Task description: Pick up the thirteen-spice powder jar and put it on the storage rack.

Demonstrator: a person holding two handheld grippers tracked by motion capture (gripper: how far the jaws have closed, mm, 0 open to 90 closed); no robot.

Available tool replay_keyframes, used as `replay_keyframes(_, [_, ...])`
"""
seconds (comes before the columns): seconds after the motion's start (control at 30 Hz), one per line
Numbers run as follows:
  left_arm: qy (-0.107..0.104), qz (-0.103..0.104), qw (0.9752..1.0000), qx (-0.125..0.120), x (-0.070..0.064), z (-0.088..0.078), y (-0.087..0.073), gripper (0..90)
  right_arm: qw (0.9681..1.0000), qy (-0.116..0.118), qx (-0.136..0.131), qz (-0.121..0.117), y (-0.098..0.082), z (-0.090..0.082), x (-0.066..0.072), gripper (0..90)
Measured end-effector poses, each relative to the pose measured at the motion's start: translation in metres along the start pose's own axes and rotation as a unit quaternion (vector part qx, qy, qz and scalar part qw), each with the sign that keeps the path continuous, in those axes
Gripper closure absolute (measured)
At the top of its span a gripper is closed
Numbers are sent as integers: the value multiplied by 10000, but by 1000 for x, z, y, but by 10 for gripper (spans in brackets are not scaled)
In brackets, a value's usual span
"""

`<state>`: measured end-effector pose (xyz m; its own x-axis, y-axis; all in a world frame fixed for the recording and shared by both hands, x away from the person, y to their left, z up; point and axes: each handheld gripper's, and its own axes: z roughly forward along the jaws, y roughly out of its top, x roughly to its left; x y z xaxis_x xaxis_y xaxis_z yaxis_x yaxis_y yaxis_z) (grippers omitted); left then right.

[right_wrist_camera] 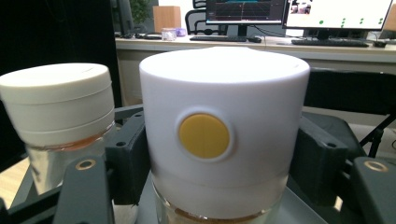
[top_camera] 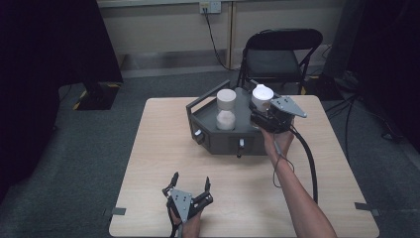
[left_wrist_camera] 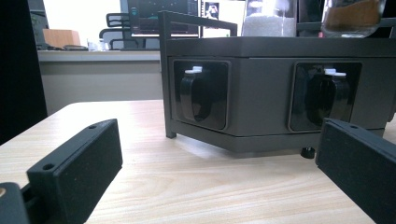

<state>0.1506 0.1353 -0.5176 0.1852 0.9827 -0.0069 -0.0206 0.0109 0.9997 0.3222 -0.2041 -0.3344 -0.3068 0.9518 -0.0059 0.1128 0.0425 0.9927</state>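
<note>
A dark grey box-shaped stand (top_camera: 218,134) sits at the far middle of the wooden table (top_camera: 158,148). On it stands a clear jar with a cream lid (top_camera: 226,109). My right gripper (top_camera: 265,116) is over the stand's right side, shut on a jar with a white lid (top_camera: 261,95). In the right gripper view that white lid (right_wrist_camera: 224,93) bears a yellow dot, and the black fingers (right_wrist_camera: 128,154) press on both its sides; the cream-lidded jar (right_wrist_camera: 58,107) stands to its left. My left gripper (top_camera: 190,186) rests open near the table's front edge, its jaws wide apart and facing the stand (left_wrist_camera: 261,93).
Two black knobs (left_wrist_camera: 198,95) (left_wrist_camera: 329,98) sit in recesses on the stand's front faces. A black folding chair (top_camera: 280,54) stands behind the table. The right gripper's cable (top_camera: 309,163) trails over the table's right side. Bare wood lies between the left gripper and the stand.
</note>
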Motion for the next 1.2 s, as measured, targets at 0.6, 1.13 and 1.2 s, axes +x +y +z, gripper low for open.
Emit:
replay_keyframes(0.6, [-3, -4, 10000, -1, 0, 0, 0, 0, 9998, -78, 163, -61, -6, 14, 4, 306])
replay_keyframes(1.13, [-4, -2, 10000, 1, 0, 0, 0, 0, 9997, -73, 138, -214, -13, 14, 8, 305])
replay_keyframes(1.2, [-4, -5, 10000, -1, 0, 0, 0, 0, 9996, -86, 115, -252, -14, 13, 9, 305])
